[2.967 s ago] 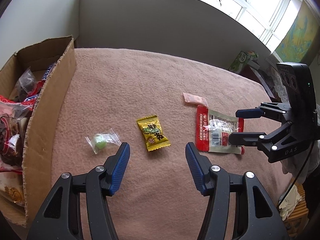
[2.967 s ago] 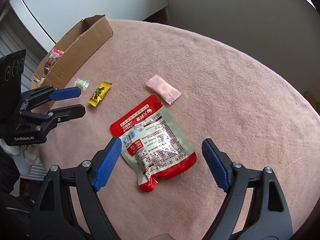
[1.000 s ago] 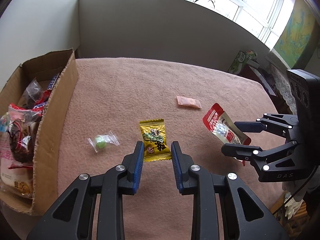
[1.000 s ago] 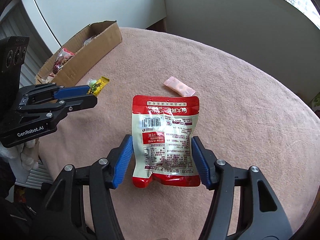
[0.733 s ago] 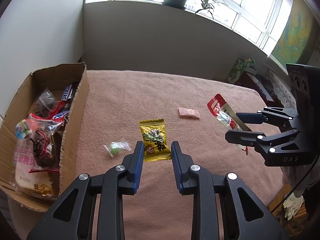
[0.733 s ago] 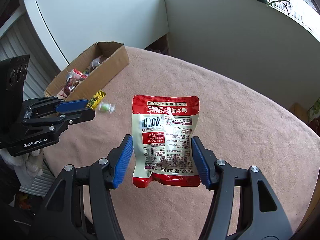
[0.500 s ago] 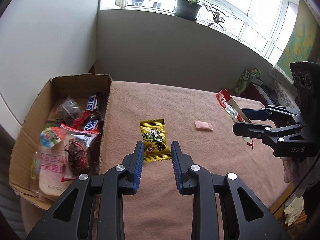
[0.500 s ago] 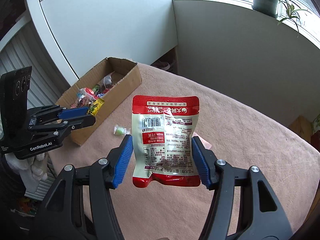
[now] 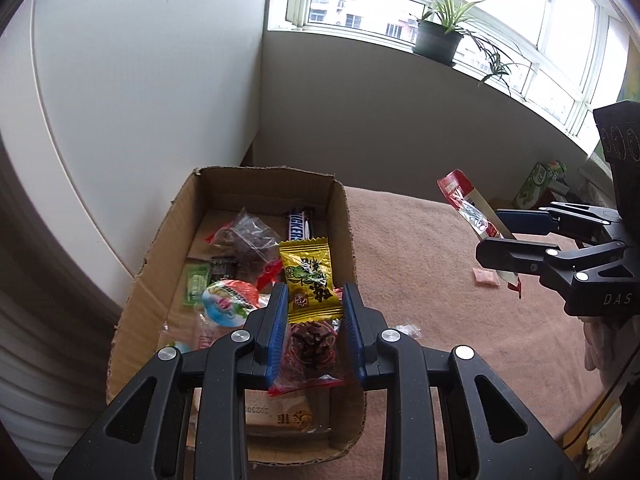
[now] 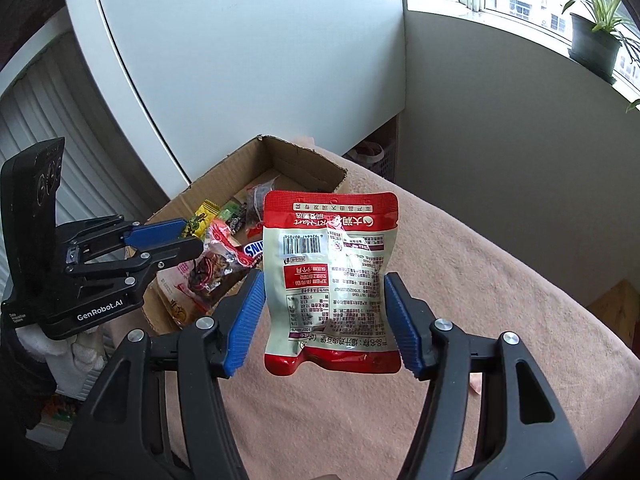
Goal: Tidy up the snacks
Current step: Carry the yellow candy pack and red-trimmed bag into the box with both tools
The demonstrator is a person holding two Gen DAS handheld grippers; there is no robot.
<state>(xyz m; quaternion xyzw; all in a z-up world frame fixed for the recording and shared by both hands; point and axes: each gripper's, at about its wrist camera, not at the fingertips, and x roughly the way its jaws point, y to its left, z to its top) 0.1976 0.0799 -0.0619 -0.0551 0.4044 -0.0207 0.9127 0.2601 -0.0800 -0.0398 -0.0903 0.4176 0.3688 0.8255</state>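
My left gripper [image 9: 313, 308] is shut on a yellow candy packet [image 9: 308, 276] and holds it above the open cardboard box [image 9: 160, 248], which has several snacks inside. In the right wrist view the same left gripper [image 10: 192, 236] hangs over the box [image 10: 304, 160] with the yellow packet [image 10: 202, 216] at its tips. My right gripper [image 10: 324, 312] is shut on a red and white snack pouch [image 10: 332, 280], held upright in the air over the pink table cover, to the right of the box. From the left wrist view that pouch [image 9: 472, 212] shows edge-on in the right gripper [image 9: 504, 236].
A small pink sachet [image 9: 486, 277] and a clear-wrapped candy [image 9: 406, 330] lie on the pink table cover [image 9: 440, 320]. A white wall stands behind the box, and a potted plant [image 9: 438, 38] sits on the window sill. Clutter lies beyond the table's right edge.
Both grippers lifted their packets and swung left toward the box. The yellow packet now hangs over the box's inside; the pouch has come nearer its right wall.
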